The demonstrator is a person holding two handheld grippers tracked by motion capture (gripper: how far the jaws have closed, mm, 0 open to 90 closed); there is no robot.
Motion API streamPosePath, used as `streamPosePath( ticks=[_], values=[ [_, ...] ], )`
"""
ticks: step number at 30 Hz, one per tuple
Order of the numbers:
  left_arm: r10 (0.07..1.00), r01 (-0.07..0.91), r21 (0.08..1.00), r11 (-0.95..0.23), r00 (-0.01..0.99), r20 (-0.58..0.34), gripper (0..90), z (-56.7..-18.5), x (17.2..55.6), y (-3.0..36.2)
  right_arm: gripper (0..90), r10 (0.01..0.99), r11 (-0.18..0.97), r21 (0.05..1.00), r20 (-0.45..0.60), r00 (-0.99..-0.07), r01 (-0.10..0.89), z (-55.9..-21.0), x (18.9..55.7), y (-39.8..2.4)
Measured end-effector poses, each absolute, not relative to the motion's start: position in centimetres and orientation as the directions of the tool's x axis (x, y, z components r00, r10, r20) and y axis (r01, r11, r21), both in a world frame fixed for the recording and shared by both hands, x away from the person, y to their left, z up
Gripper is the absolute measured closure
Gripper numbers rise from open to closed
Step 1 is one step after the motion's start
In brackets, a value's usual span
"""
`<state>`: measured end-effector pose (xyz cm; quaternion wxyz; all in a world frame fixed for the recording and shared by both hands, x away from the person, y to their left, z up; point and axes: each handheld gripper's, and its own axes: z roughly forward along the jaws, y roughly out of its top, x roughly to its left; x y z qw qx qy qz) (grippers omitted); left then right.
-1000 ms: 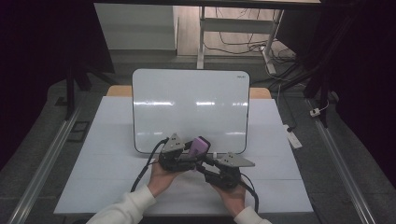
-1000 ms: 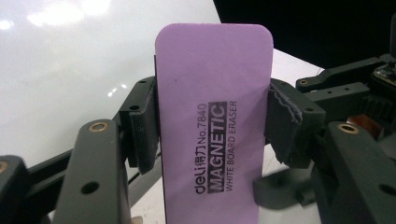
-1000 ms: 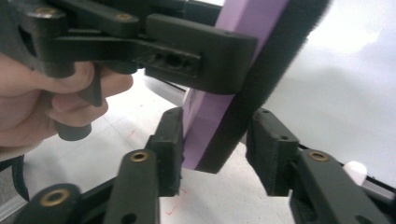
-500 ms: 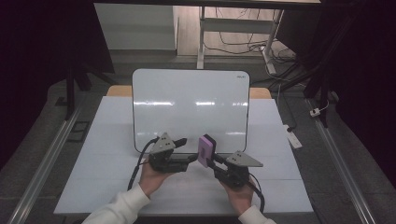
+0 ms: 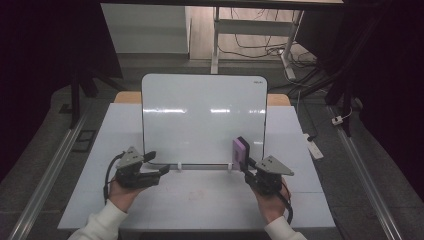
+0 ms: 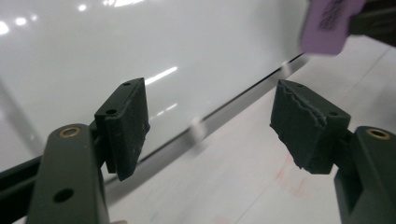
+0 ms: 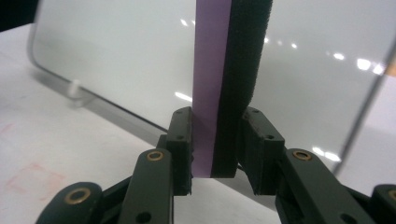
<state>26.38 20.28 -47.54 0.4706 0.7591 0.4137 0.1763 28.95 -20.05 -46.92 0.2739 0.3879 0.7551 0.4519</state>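
A white whiteboard (image 5: 200, 120) stands upright on small feet across the white table (image 5: 200, 200). A purple eraser with a black felt face (image 5: 240, 151) is held on end in front of the board's lower right part, with my right gripper (image 5: 246, 162) shut on its lower end. In the right gripper view the eraser (image 7: 229, 70) rises between the jaws, purple side left, felt side right. My left gripper (image 5: 157, 162) is at the board's lower left. Its jaws have just been opening and nothing is between them (image 6: 210, 126). The eraser (image 6: 329, 23) appears at the top right of the left gripper view.
A white power strip (image 5: 313, 145) lies beyond the table's right edge. Metal rails run along both sides of the table on the floor. Faint red marks (image 6: 289, 177) stain the table surface in front of the board.
The left gripper let go of the eraser, opened and moved away to the left. The right gripper closed on the eraser and carried it right and up, standing it on end.
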Motion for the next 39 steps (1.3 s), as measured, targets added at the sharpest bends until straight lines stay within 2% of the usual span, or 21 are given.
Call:
streamPosePath(
  ticks=[5,14,31,39],
  values=[
    [0.832,0.512,0.834,-0.203,0.540,-0.129,29.3,-49.1,25.7,22.7,65.4,0.879,0.285,0.888,-0.091,-0.468,0.362,-46.6,29.6,-21.1],
    [0.845,0.561,0.798,-0.221,0.519,-0.130,29.6,-50.6,24.9,24.3,65.1,0.919,0.240,0.872,-0.063,-0.388,0.427,-46.3,30.7,-21.8],
    [0.858,0.569,0.797,-0.204,0.495,-0.134,29.9,-50.8,24.5,25.3,61.5,0.914,0.274,0.889,-0.122,-0.388,0.367,-46.3,32.0,-19.7],
    [0.858,0.570,0.797,-0.199,0.495,-0.140,30.1,-50.9,24.4,25.4,47.6,0.896,0.309,0.880,-0.142,-0.420,0.361,-46.5,32.0,-19.9]
  ],
)
